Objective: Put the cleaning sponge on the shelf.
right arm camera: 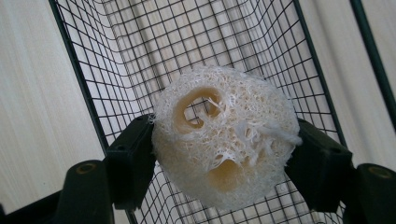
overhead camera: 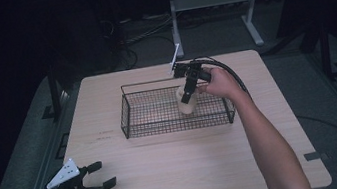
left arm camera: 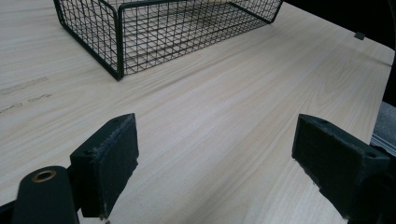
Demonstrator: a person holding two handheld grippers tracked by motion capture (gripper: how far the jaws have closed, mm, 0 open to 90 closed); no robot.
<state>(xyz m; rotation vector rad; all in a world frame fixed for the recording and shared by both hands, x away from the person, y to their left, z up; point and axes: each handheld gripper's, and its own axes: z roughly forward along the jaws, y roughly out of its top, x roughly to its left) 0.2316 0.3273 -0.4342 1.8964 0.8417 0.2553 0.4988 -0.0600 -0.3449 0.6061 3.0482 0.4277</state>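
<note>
1. Over the right half of the wire basket (overhead camera: pixel 128 111), your right gripper (overhead camera: pixel 186 98) points steeply down with its jaws clamped on a loofah piece (overhead camera: pixel 186 103), one pad on each side of its rounded body.
2. Seen along the right gripper's jaws, the loofah piece (right arm camera: pixel 225 142) is squeezed across its width, cut face and holes toward the camera, basket mesh (right arm camera: pixel 140 56) behind it. That sideways hold keeps the springy fibre from slipping and leaves its underside free to meet the basket floor.
3. You cannot tell from these views whether the loofah already touches the mesh floor or hangs just above it; it sits within the basket walls in the high view.
4. Your left gripper (overhead camera: pixel 97 181) rests at the near left corner of the table (overhead camera: pixel 178 174), well apart from the basket, jaws spread wide with nothing between them, so it stays out of the way.
5. Judging by this, you are placing the loofah; opening the right jaws looks like the next need.
</note>
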